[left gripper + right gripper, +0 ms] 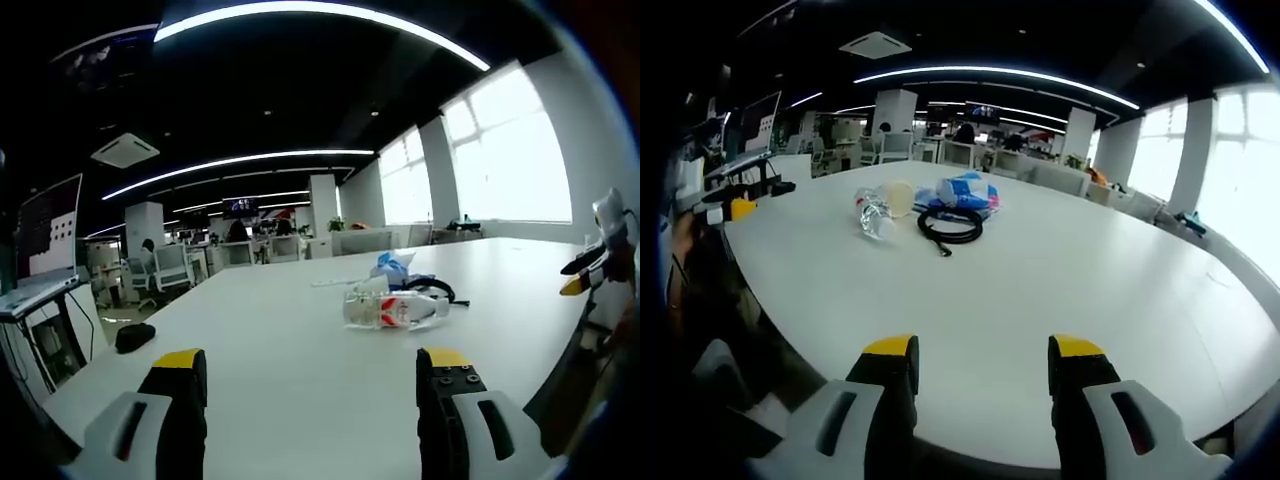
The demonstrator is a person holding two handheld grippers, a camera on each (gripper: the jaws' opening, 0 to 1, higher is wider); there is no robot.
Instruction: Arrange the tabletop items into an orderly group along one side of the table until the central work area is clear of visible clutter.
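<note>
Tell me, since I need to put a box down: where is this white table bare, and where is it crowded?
The white table is bare from the right gripper up to the coiled black cable, and across its window side. The crowded spot is one cluster: clear plastic bottle, cable and blue-white packet close together. The left gripper also has bare tabletop ahead.

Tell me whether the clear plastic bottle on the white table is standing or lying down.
Lying down. The clear plastic bottle rests on its side on the white table, long axis along the surface.
</note>
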